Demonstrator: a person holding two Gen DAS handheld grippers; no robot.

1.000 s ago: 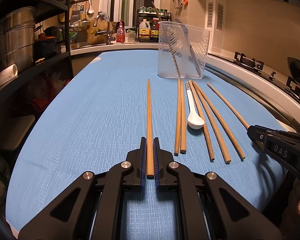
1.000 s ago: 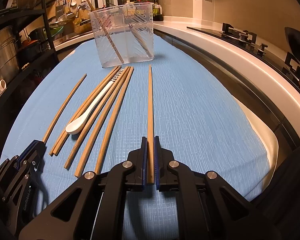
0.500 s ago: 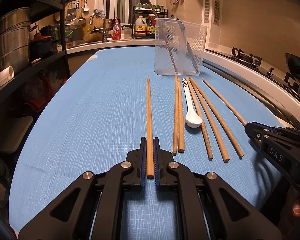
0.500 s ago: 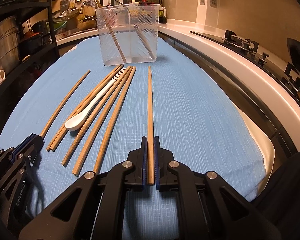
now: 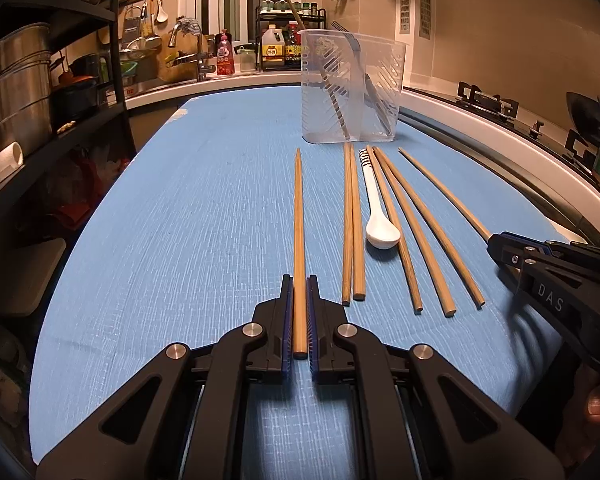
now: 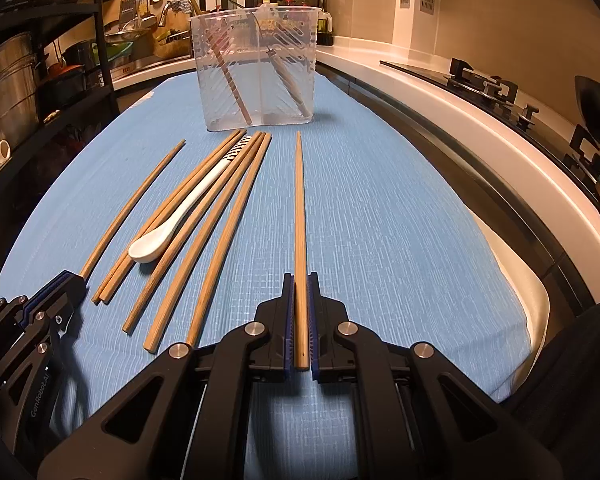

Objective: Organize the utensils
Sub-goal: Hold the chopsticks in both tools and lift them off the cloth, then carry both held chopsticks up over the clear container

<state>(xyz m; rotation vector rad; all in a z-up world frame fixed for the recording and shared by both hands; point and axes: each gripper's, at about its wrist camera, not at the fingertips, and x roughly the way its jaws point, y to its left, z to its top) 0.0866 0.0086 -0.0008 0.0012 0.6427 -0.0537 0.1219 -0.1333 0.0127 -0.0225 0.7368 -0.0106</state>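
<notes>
Home kitchen: sink faucet (image 5: 198, 54), stove (image 5: 488, 100).

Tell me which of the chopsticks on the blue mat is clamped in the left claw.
The lone chopstick on the far left, apart from the bundle beside the white spoon; the left claw grips its near end.

Black left tongs (image 5: 299, 312) with blue pads grip a tan wooden chopstick (image 5: 298, 236). Ahead to their right lies a white spoon (image 5: 380, 222) with a black-striped handle, on a blue woven cloth (image 5: 180, 220).
</notes>
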